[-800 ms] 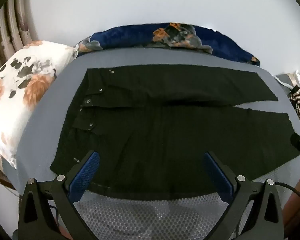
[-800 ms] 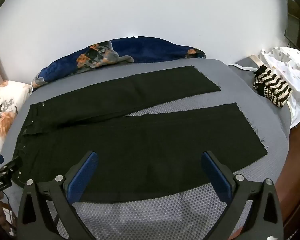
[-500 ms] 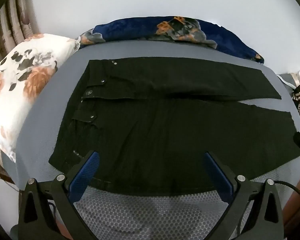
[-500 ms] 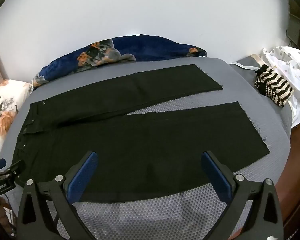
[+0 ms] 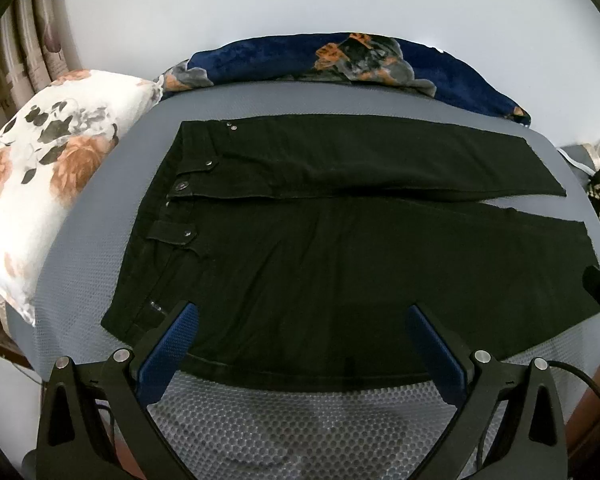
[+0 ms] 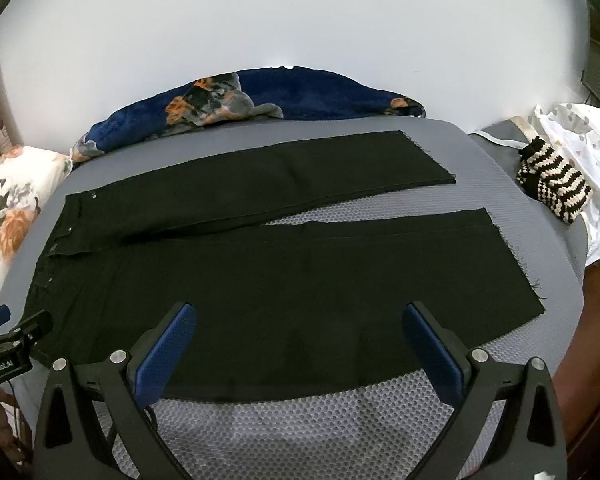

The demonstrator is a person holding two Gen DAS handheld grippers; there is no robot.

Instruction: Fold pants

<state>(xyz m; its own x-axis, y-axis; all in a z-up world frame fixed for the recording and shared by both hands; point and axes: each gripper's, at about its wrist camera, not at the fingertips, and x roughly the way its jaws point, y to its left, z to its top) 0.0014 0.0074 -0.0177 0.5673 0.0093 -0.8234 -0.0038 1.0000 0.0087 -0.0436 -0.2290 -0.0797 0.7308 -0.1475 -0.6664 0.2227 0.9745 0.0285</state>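
Black pants (image 5: 320,248) are framed slightly lower than before, unfolded on bed (image 5: 100,216); both jaws released, nothing grasped.

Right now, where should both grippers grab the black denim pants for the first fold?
Likely the near long edge of the flat black denim pants: left gripper by the waistband, right gripper toward the frayed hem. Come in from the near side, low; both are open above that edge, ready to carry the near leg onto the far one.

Left gripper (image 5: 302,334) fingers spread wide, empty, tilted downward; right gripper (image 6: 300,332) likewise.
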